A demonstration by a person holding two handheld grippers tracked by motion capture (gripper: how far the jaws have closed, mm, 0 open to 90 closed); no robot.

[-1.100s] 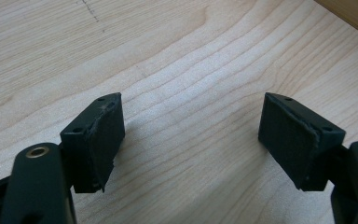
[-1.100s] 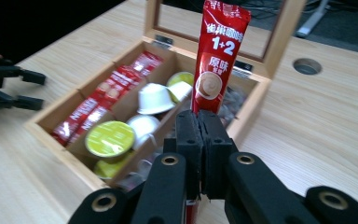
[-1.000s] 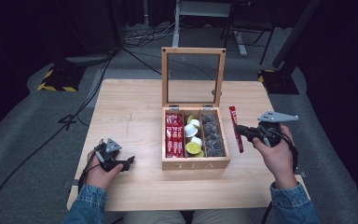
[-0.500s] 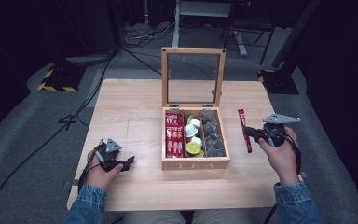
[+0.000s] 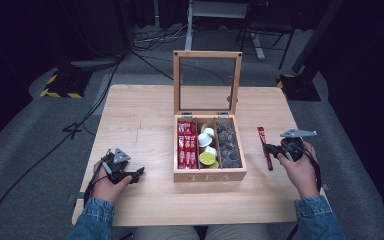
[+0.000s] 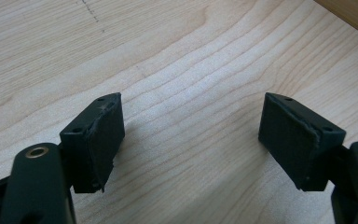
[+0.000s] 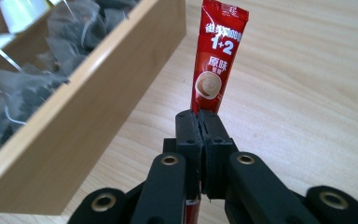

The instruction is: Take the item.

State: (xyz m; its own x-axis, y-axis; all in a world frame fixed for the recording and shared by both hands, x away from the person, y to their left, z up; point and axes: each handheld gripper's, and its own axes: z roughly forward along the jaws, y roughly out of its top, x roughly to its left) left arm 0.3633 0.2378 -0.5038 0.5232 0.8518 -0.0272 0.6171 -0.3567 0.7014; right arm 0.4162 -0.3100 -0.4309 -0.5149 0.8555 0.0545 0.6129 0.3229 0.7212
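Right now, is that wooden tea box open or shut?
Open. The wooden tea box has its glass-paned lid standing upright at the back, so its compartments of red sachets, cups and dark tea bags lie uncovered.

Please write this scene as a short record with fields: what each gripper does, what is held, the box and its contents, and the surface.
right gripper: shut on the red sachet, to the right of the box
left gripper: open, nothing between the jaws, low over the table
box: wooden, marked TEA, glass lid standing open
left compartment: red sachets in box
middle compartment: white and green capsules
right compartment: dark tea bags
surface: light wooden table
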